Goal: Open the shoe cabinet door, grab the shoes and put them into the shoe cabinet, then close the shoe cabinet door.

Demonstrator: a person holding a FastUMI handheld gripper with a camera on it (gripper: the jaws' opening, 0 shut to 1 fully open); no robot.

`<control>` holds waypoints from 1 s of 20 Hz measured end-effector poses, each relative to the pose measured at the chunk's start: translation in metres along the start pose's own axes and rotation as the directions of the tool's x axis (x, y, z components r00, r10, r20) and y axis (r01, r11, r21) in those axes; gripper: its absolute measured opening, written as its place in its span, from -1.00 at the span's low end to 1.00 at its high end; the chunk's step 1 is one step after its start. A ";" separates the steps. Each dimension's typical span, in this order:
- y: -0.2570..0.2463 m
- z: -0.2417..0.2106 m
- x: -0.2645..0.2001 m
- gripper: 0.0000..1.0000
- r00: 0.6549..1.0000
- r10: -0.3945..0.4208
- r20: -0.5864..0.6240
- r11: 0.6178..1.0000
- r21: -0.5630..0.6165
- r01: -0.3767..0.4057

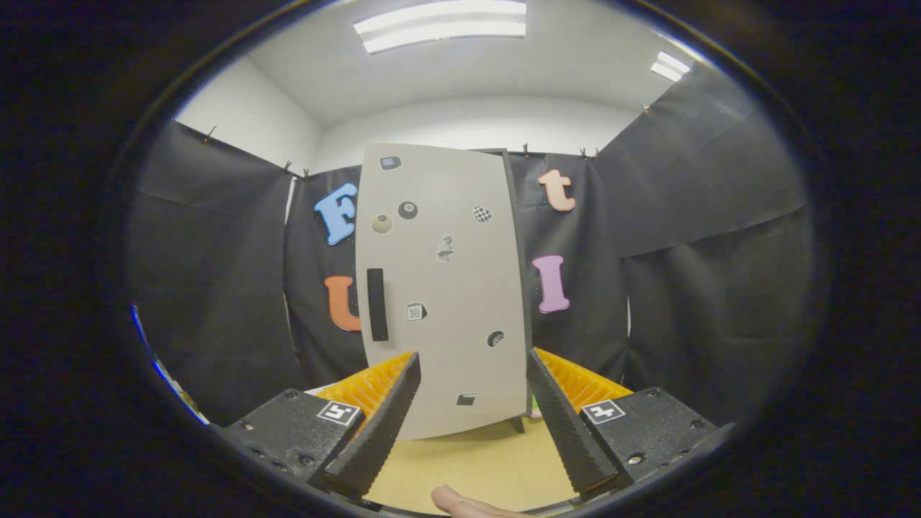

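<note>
Cabinet door (446,288) is shut, standing at your 12 o'clock just beyond the fingers (392,410), handle (377,304) (dark bar) toward 11. Your gripper (471,363) is spread wide, holding nothing.

Camera rides the tool (471,360), looking forward and slightly upward at the nearby cabinet door (446,288), fingers spread apart.

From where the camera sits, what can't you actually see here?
- Inside of the cabinet: hidden behind its shut door, gripper view.
- Stickers on the door: too small to make out.
- Fingertip: cut off below the open gripper.
- The cabinet's foot: partly behind a gripper finger.
</note>
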State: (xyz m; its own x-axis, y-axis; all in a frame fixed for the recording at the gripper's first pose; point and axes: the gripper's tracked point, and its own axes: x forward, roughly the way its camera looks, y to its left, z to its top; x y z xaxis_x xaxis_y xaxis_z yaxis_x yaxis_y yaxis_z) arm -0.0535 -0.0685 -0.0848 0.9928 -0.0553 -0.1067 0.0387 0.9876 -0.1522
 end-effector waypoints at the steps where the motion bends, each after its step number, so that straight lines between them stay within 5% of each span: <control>1: 0.000 0.001 -0.004 0.95 1.000 0.001 0.001 1.000 -0.004 -0.001; 20: 0.006 0.022 -0.040 0.98 0.999 0.047 0.025 0.999 -0.008 -0.047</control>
